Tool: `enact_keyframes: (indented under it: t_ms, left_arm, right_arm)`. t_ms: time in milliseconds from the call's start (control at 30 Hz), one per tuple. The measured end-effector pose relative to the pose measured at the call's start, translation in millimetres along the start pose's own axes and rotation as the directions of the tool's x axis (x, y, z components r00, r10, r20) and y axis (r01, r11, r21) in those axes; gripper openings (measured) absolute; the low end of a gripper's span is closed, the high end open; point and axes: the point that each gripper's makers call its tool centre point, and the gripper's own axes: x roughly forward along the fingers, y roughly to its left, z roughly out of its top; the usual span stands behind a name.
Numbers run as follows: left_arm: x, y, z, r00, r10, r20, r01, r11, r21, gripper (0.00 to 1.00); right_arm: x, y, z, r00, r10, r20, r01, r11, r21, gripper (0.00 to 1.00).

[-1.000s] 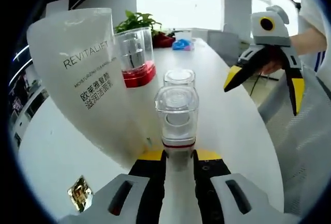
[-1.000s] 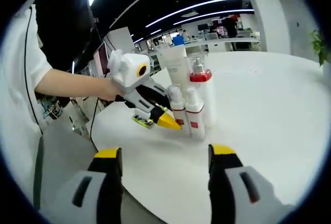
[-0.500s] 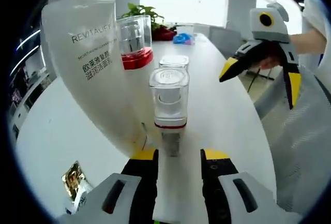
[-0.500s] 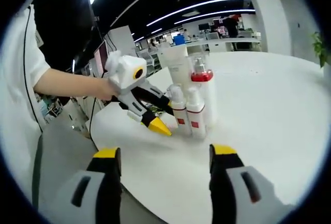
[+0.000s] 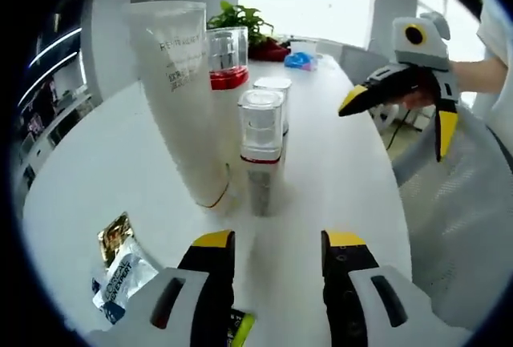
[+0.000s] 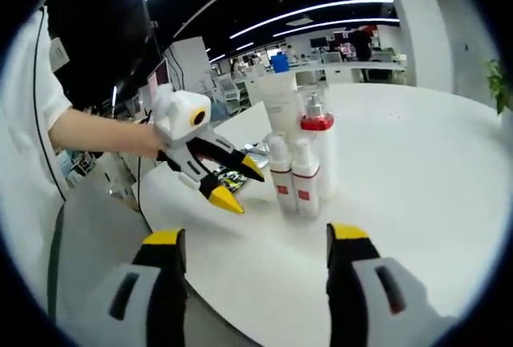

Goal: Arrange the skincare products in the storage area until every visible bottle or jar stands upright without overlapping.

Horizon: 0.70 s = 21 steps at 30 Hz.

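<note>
Four skincare products stand upright in a tight cluster on the white table (image 5: 345,171). They are a tall white tube (image 5: 184,90), a pump bottle with a red band (image 5: 227,58), and two small clear-capped bottles, one nearer (image 5: 260,151) and one behind it (image 5: 273,97). My left gripper (image 5: 278,243) is open, a short way back from the nearer small bottle. The right gripper (image 5: 397,98) hovers open to the right of the cluster. From the right gripper view, the small bottles (image 6: 293,177), pump bottle (image 6: 315,135) and tube (image 6: 280,106) stand together. The left gripper (image 6: 239,183) is open just left of them, and my right gripper (image 6: 256,239) is open and empty.
Flat sachets (image 5: 120,267) lie on the table left of my left jaws, also visible as sachets (image 6: 232,177) behind the left gripper. A potted plant (image 5: 236,20) and a blue item (image 5: 303,60) sit at the table's far end. The table edge (image 5: 401,195) drops off at right.
The left gripper opened, let go of the nearer small bottle and drew back from it; the bottle stays upright on the table. The right gripper stayed open and nearly still.
</note>
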Motion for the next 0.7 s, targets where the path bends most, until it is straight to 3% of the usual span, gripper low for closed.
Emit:
enact_keyframes:
  t_ms: [700]
  left_arm:
    - [-45.5, -8.6, -27.5, 0.991, 0.133, -0.024, -0.135, 0.975, -0.176, 0.54]
  right_arm:
    - [-7.7, 15.4, 7.6, 1.000, 0.014, 0.008, -0.014, 0.998, -0.055, 0.81]
